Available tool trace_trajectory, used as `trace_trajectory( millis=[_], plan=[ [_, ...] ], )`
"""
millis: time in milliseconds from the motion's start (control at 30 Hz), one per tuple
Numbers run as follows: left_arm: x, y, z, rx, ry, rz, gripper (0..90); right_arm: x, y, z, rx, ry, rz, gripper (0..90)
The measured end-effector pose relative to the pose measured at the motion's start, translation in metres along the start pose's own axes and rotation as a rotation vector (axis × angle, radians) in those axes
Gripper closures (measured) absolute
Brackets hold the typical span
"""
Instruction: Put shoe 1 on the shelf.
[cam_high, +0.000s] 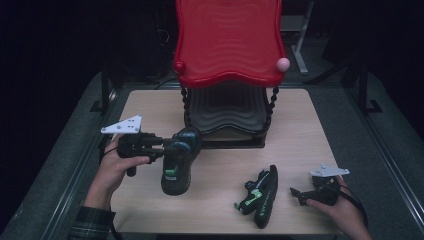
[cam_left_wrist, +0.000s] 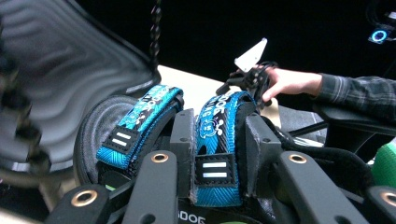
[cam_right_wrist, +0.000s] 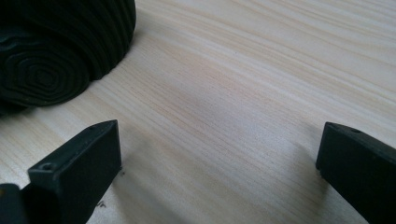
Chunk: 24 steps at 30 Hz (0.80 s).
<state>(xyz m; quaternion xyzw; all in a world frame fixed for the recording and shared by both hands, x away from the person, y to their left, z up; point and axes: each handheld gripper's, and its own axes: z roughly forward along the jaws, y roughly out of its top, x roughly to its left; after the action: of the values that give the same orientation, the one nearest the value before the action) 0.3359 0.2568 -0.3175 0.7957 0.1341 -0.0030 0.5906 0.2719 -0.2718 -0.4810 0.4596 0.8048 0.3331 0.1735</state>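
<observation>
Your left gripper (cam_high: 167, 147) holds one sandal (cam_high: 178, 162) above the table (cam_high: 300, 135), before the shelf rack (cam_high: 227, 75); the second sandal (cam_high: 260, 195) lies rightward, just left of your right gripper (cam_high: 300, 195).

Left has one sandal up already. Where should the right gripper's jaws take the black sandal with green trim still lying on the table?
Probably across the strap arch of the black sandal with green trim, coming in from its right where the open right gripper waits. The sandal lies on its edge, with the straps facing left, away from the gripper, so the jaws may need to reach over the sole.
</observation>
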Motion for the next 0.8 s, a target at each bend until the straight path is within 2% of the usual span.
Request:
trace_trajectory(
  millis=[267,533,800],
  plan=[
    [-0.003,0.031,0.018,-0.037,-0.055,0.044,68.5,0.0,0.0,0.0,0.0,0.001,0.001,0.0],
    [-0.006,0.062,0.03,-0.043,-0.092,0.095,68.6,0.0,0.0,0.0,0.0,0.001,0.0,0.0],
    [-0.009,0.106,0.041,-0.056,-0.117,0.162,68.6,0.0,0.0,0.0,0.0,0.0,0.0,0.0]
  ],
)
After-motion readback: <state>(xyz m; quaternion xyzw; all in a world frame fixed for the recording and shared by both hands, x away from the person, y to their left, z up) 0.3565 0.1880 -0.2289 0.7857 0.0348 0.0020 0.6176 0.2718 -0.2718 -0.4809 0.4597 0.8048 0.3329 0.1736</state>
